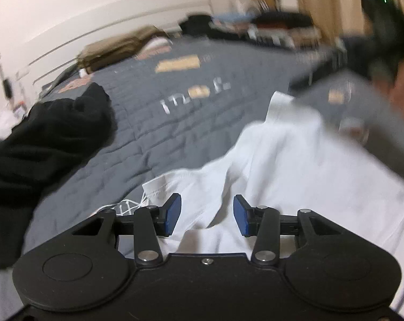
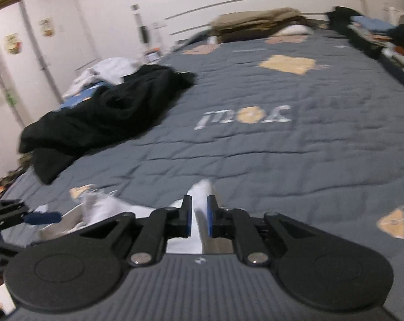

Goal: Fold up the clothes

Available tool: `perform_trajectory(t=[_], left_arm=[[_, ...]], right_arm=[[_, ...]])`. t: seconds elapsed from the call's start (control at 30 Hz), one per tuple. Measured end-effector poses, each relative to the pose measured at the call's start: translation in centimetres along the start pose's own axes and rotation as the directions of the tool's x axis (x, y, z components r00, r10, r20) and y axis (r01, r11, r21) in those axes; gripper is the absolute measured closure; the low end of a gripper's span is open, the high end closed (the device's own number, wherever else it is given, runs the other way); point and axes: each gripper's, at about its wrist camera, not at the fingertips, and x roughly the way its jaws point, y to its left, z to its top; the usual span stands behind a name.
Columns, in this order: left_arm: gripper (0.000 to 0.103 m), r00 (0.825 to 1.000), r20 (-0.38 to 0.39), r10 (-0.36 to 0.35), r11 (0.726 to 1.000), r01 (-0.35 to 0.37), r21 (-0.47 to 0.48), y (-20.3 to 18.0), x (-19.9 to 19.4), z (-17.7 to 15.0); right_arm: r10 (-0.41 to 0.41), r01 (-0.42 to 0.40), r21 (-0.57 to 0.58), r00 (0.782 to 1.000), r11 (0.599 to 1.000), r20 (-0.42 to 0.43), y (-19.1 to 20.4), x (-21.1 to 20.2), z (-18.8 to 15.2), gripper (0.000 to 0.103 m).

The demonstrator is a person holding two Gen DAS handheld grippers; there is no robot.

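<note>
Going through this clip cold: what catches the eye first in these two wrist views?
The white garment spread at the near edge of the grey quilt, with the right gripper pinched on a fold of it while the left gripper hangs open over the cloth. Next, the crumpled black garment heaped on the quilt's left side.

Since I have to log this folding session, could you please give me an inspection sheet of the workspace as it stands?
Surface: grey quilted bedspread with tan patches and lettering.
Job's things: white garment, rumpled at the near edge.
Clutter: black clothing heaped on the left; folded piles near the headboard.
Grippers: left gripper open above the white garment; right gripper shut on a fold of it.
Cables: nothing seen.
Surroundings: white wardrobe doors; pictures blurred.
</note>
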Motion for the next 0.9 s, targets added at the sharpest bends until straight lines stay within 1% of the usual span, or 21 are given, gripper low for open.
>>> perform_trajectory(t=[0.07,0.1,0.13,0.17,0.2,0.23,0.3,0.33,0.37,0.4,0.43,0.5,0.53,0.63,0.73,0.8,0.9], left_arm=[[0.060,0.999,-0.038,-0.001,1.000,0.002,0.020,-0.1,0.6,0.0],[0.059,0.999,-0.045,0.003,1.000,-0.002,0.016,0.0,0.7,0.0],[0.059,0.999,-0.037,0.006,1.000,-0.007,-0.018,0.3,0.5,-0.1],[0.059,1.000,-0.019,0.005,0.996,-0.007,-0.086,1.0,0.0,-0.2],[0.058,1.000,0.005,-0.002,0.985,0.003,-0.173,2.0,-0.6,-0.5],[0.058,1.000,0.027,-0.005,0.966,0.012,-0.257,3.0,-1.3,-0.8],[0.056,0.998,0.056,0.004,0.922,0.018,-0.386,4.8,-2.6,-1.3],[0.054,0.998,0.064,0.017,0.904,0.012,-0.428,5.4,-3.3,-1.7],[0.048,0.997,0.073,0.028,0.883,0.010,-0.469,5.9,-3.8,-2.1],[0.047,0.996,0.088,0.031,0.860,0.018,-0.510,6.5,-4.4,-2.6],[0.047,0.994,0.107,0.022,0.836,0.041,-0.547,7.0,-4.8,-3.1],[0.047,0.988,0.152,-0.026,0.792,0.113,-0.601,8.0,-5.2,-4.2],[0.047,0.987,0.160,-0.035,0.782,0.126,-0.610,8.5,-5.3,-4.5],[0.047,0.987,0.159,-0.025,0.770,0.120,-0.626,9.8,-5.4,-4.9],[0.047,0.984,0.175,-0.034,0.748,0.141,-0.648,10.7,-5.4,-5.3],[0.047,0.982,0.183,-0.042,0.743,0.153,-0.652,10.9,-5.5,-5.4],[0.047,0.982,0.181,-0.049,0.742,0.157,-0.652,11.0,-5.4,-5.5]], right_arm=[[-0.017,0.016,0.033,1.000,0.999,0.013,-1.2,-0.5,0.3,0.093],[-0.006,0.005,0.029,1.000,1.000,0.014,-1.2,-0.6,0.4,0.093],[0.013,-0.013,0.017,1.000,1.000,0.012,-0.9,-0.6,0.4,0.093],[0.031,-0.031,0.005,0.999,1.000,0.010,-0.7,-0.7,0.5,0.093],[0.073,-0.073,-0.014,0.997,0.997,0.005,-0.1,-0.5,0.5,0.092],[0.124,-0.124,-0.034,0.992,0.992,-0.002,0.6,-0.3,0.5,0.091],[0.190,-0.192,-0.138,0.981,0.972,-0.026,3.3,0.3,0.0,0.086],[0.205,-0.210,-0.204,0.978,0.956,-0.045,4.5,0.7,-0.4,0.083],[0.212,-0.222,-0.272,0.975,0.936,-0.067,5.7,1.2,-0.8,0.079],[0.218,-0.235,-0.339,0.972,0.911,-0.089,7.0,1.7,-1.1,0.076],[0.222,-0.248,-0.404,0.969,0.880,-0.111,8.2,2.2,-1.5,0.075],[0.225,-0.274,-0.526,0.962,0.805,-0.156,10.6,3.2,-2.3,0.070],[0.224,-0.287,-0.582,0.958,0.761,-0.179,11.8,3.7,-2.7,0.069],[0.204,-0.304,-0.722,0.953,0.621,-0.226,14.4,4.8,-3.6,0.068],[0.168,-0.308,-0.828,0.951,0.469,-0.259,16.1,5.7,-4.3,0.068],[0.142,-0.317,-0.871,0.948,0.375,-0.284,16.5,6.4,-4.5,0.068],[0.099,-0.332,-0.914,0.943,0.232,-0.317,17.0,7.4,-4.9,0.068]])
